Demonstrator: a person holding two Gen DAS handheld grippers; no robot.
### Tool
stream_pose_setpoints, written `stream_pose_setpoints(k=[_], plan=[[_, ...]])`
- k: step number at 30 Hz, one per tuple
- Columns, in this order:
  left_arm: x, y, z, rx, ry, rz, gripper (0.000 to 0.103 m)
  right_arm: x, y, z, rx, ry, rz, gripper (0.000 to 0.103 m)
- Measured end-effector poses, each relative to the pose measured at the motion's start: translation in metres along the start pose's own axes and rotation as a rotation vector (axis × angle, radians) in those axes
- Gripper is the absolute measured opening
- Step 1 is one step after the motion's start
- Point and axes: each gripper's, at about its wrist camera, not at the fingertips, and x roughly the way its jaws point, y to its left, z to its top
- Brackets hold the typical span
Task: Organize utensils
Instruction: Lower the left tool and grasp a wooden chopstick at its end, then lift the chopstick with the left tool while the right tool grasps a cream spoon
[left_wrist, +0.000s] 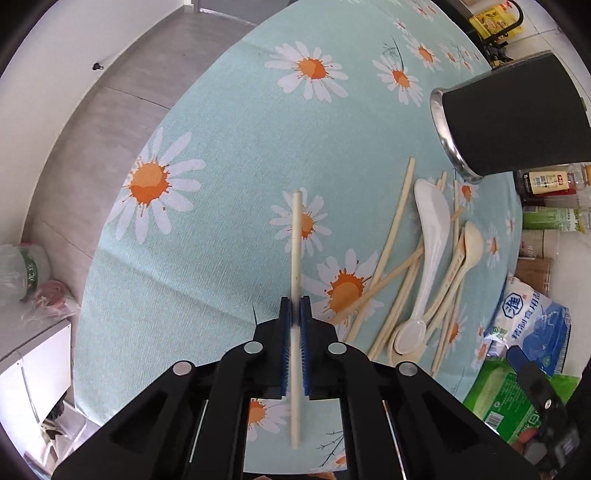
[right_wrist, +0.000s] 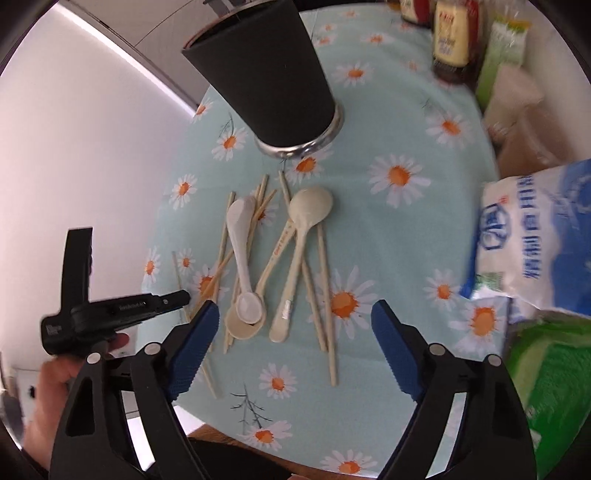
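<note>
My left gripper is shut on a pale chopstick, which lies along its fingers over the daisy tablecloth. To its right lies a loose pile of chopsticks, a white spoon and a beige spoon. A black utensil cup stands beyond the pile. My right gripper hovers open above the near end of the same pile, over the white spoon, the beige spoon and several chopsticks. The black cup stands behind them. The left gripper's body and a hand show at the left.
A white and blue salt bag and a green packet lie along the table's right side, with sauce bottles behind. The table's round edge drops to grey floor on the left.
</note>
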Motion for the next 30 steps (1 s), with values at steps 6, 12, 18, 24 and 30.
stream_pose_setpoints(k=[6, 12, 18, 24, 30], plan=[[-0.002, 0.003, -0.004, -0.046, -0.026, -0.009, 0.004, 0.027, -0.022, 0.028, 0.092, 0.069, 0.108, 0.067], [-0.011, 0.005, -0.008, -0.056, -0.05, -0.041, 0.004, 0.054, -0.021, 0.044, 0.127, 0.134, 0.163, 0.046], [-0.026, 0.002, -0.01, -0.031, -0.08, -0.081, 0.004, 0.076, -0.02, 0.05, 0.109, 0.146, 0.144, 0.032], [-0.037, 0.0, -0.021, 0.029, -0.098, -0.109, 0.004, 0.086, -0.024, 0.053, 0.095, 0.126, 0.153, 0.028], [-0.042, 0.004, -0.031, 0.059, -0.09, -0.138, 0.004, 0.088, -0.029, 0.055, 0.075, 0.107, 0.189, 0.022]])
